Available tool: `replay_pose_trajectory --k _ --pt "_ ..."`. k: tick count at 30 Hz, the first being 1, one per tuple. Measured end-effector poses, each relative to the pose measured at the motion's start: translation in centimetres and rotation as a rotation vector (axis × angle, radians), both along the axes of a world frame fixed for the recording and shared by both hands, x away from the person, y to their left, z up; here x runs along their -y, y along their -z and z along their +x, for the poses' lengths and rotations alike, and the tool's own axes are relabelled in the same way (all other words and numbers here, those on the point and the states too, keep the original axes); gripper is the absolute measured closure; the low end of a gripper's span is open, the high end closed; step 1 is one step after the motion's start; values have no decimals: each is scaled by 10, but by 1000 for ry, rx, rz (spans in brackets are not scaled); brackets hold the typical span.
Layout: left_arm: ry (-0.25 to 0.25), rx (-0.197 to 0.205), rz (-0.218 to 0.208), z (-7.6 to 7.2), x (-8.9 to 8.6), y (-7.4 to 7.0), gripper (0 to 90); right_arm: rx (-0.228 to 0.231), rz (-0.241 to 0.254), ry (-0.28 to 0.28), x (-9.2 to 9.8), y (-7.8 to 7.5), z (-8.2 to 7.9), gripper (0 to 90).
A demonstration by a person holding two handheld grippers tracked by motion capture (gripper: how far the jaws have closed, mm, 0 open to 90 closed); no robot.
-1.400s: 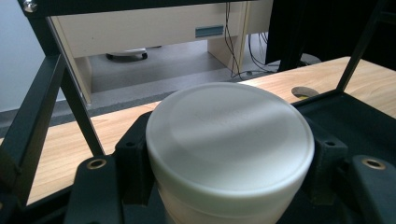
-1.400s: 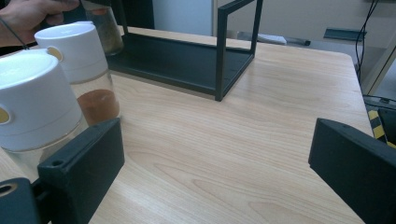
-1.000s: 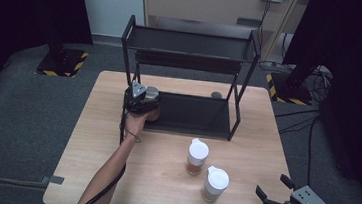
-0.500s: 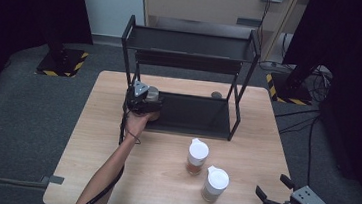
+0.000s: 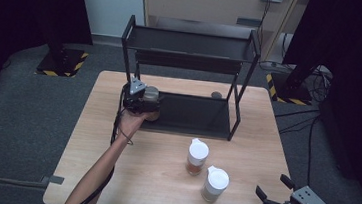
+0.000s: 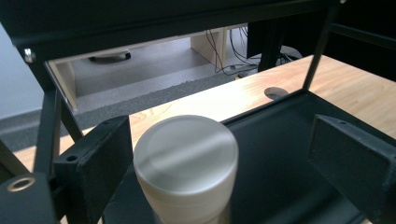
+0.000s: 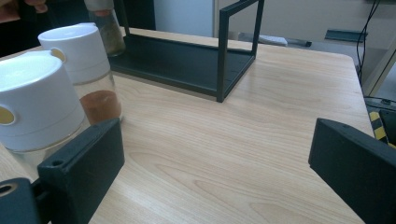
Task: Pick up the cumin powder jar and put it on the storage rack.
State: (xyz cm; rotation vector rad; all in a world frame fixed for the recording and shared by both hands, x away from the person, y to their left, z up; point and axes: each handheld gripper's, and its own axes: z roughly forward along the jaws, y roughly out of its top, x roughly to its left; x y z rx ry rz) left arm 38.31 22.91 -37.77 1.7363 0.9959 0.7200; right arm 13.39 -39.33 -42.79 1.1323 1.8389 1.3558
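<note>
High view. The left gripper (image 5: 144, 100) is at the front-left corner of the black rack (image 5: 190, 47), where a grey-lidded jar (image 5: 151, 93) stands on the rack's lower tray (image 5: 193, 114). Its jaws have just been opening; the jar stands between them, upright on the tray at its left end. Judged from this, the jar has been set down there and the release is under way. Two white-capped jars wait on the desk (image 5: 163, 160) in front of the rack: one with brown contents (image 5: 197, 157) and, just beside it and nearer the person, one with pale contents (image 5: 215, 183). They appear staged within easy reach of either hand. The right gripper (image 5: 280, 199) rests low at the desk's near right corner, clear of the work area.

Left gripper view. The jar's lid (image 6: 186, 154) is seen from above, standing off-centre between the fingers (image 6: 100, 158). The fingers are set wide. The right finger stands well clear of the jar. The left finger is close beside it; contact cannot be confirmed, but no squeeze is evident. The tray floor (image 6: 280, 154) behind the jar is bare, leaving room for further items.

Right gripper view. The fingers (image 7: 81, 170) are spread wide with nothing between them, above bare desk. Both white-capped jars stand to the left of the gripper, the pale one (image 7: 35, 100) nearest its left finger, so a short move left would likely bring it into the gap.
</note>
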Motion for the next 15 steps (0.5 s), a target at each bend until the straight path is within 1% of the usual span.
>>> replay_pose_trajectory --k 2,6,7,8,9,12,15 --pt "13 -3 15 -3 -1 -6 56 -1 0 0 0 0 0 38" --pt "49 -14 -2 -8 -6 -17 54 -1 -3 1 0 0 0 38" --pt "61 -18 5 -9 -7 -20 54 -1 -3 1 0 0 0 38" --pt "69 -37 6 -9 -7 -24 55 -1 -3 1 0 0 0 38" --pt "82 -43 4 -10 -8 -27 55 -1 -4 1 0 0 0 38" --pt "114 -32 4 -17 -11 -33 58 -1 -5 1 -1 0 0 38" --pt "137 -32 -17 -23 -15 -38 58 -1 -5 3 -1 0 0 38"
